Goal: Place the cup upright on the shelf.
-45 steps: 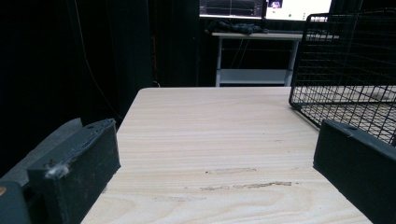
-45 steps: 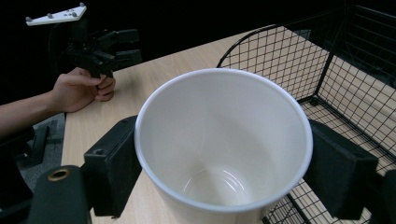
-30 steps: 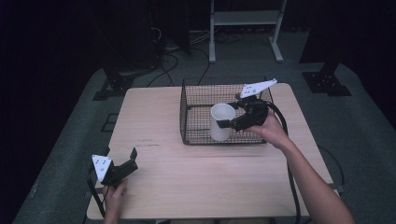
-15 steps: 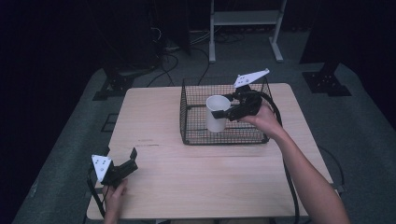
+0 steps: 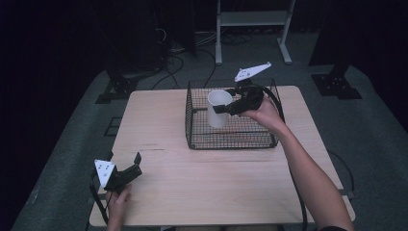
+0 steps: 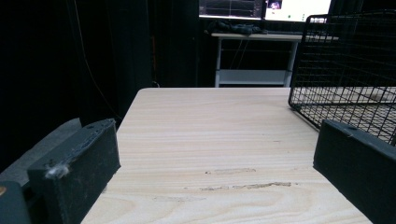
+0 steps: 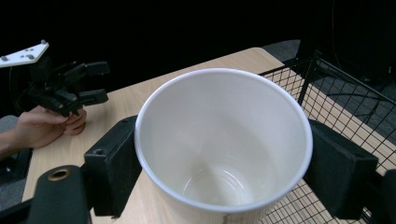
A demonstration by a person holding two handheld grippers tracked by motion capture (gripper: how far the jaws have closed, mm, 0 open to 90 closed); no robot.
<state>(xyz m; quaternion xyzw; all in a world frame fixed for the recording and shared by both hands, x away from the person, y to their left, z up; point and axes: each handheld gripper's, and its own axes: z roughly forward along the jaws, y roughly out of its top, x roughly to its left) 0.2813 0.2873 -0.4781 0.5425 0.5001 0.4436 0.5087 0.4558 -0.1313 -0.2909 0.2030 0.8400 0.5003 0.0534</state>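
Observation:
A white paper cup [image 5: 219,108] hangs upright over the black wire basket [image 5: 197,139], held by my right gripper [image 5: 222,107], which is shut on it. In the right gripper view the empty cup [image 7: 224,140] sits squeezed between the two black jaws. My left gripper [image 5: 133,164] rests open near the table's front left corner, a hand beneath it; the right gripper view shows it far off [image 7: 95,81]. The left gripper view looks along bare wood between wide-apart jaws, the basket [image 6: 345,70] at its right.
The wooden table [image 5: 207,192] has free room in front of and left of the basket. A white metal stand [image 5: 252,29] and cables lie on the dark floor beyond the table. A black cable trails from the right gripper along the forearm.
The right gripper has lifted the cup higher and carried it slightly leftward inside the basket's span. The left gripper has stayed put.

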